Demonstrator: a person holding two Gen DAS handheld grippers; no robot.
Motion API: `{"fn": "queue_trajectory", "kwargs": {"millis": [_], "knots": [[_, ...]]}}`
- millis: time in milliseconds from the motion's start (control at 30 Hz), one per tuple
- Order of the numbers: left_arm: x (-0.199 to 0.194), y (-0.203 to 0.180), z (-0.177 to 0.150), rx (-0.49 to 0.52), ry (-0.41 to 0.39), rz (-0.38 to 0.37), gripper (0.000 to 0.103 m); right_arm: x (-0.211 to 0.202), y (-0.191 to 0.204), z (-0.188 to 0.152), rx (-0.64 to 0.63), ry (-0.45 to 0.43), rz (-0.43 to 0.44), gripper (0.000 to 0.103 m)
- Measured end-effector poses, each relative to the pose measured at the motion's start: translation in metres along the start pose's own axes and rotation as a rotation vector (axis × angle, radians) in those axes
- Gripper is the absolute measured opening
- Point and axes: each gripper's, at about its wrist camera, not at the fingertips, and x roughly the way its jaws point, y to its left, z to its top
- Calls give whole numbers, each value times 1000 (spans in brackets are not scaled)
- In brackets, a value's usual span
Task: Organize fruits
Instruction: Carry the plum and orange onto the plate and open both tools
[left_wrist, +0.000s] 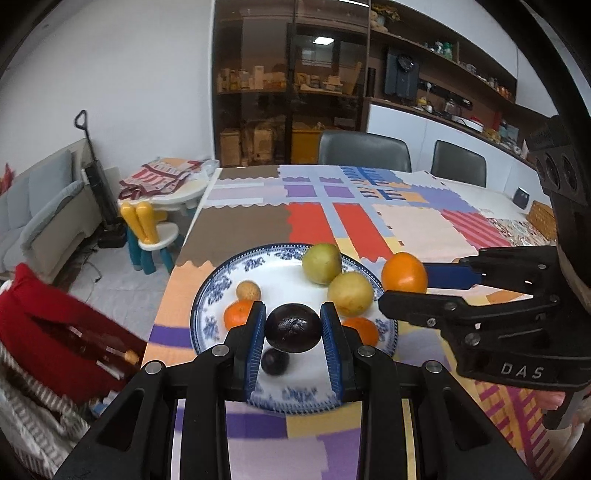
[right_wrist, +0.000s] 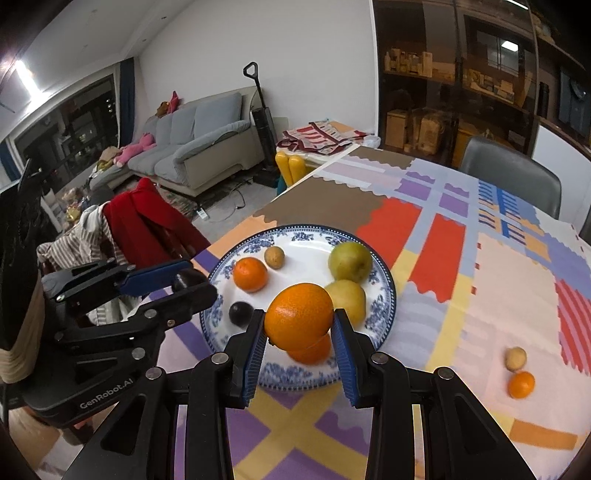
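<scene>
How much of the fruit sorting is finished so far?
Mostly done: the blue-patterned plate already holds two green pears, a mandarin, a small tan fruit and a dark plum. In hand: the left claw grips another dark plum and the right claw an orange, both over the plate. Left: a tan fruit and a small orange on the tablecloth.

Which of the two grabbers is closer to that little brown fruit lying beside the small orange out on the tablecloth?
Right. The right gripper, holding an orange over the plate, has the brown fruit off to its right on the cloth. The left gripper hangs beyond the plate's far side, farther away.
</scene>
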Motion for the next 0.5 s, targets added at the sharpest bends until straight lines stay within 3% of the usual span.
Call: {"fn": "queue_trajectory", "kwargs": {"millis": [500], "knots": [[68, 22, 24, 64, 139, -101, 30, 50, -12, 27, -10, 30, -20, 37]]}}
